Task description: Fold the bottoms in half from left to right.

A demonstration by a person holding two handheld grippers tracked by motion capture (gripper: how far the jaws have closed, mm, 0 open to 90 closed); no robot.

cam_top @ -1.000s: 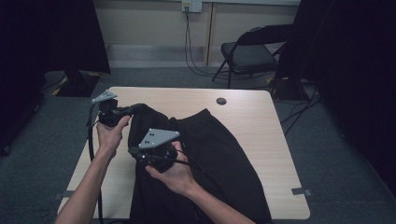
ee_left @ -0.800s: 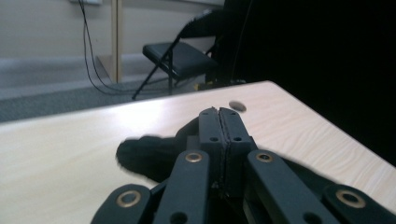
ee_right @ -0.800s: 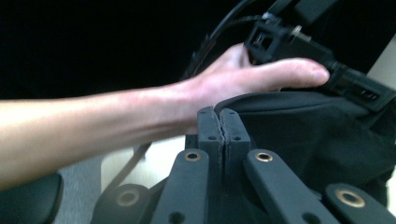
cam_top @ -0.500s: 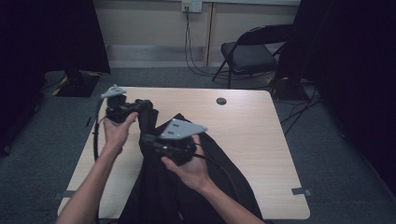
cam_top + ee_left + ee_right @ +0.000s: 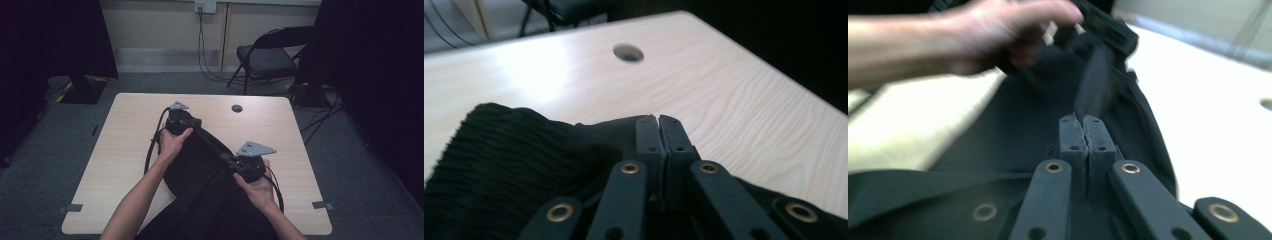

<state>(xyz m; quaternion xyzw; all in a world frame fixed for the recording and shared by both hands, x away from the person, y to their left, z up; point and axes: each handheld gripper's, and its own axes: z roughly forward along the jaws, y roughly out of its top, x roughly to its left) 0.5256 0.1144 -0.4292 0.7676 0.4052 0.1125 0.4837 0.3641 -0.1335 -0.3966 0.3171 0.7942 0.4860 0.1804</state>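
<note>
A black garment (image 5: 200,170) lies on the wooden table (image 5: 130,130), spilling over the near edge between the person's forearms, so its lower part is cut off at the bottom of the high view. It is plain dark cloth; the left gripper view shows a ribbed, finely pleated band (image 5: 499,150) along one border, and a taut edge of fabric runs as a straight line from one gripper to the other.

The right gripper (image 5: 239,166) sits near the right part of the near edge, its jaws pressed together on the cloth; its own view shows the two black jaws meeting with fabric bunched beneath them. Farther in, toward the middle of the table, the left gripper (image 5: 186,121) is likewise clamped tight on the far end of the garment, with cloth gathered at its jaw tips.

In the right gripper view the left hand (image 5: 998,35) and its gripper are blurred, so details there are hard to make out. How much cloth sits between either pair of pads cannot be told.

Beyond the garment, a round cable hole (image 5: 237,108) lies near the far edge. Behind the table stands a folding chair (image 5: 270,55). No writing is readable.
</note>
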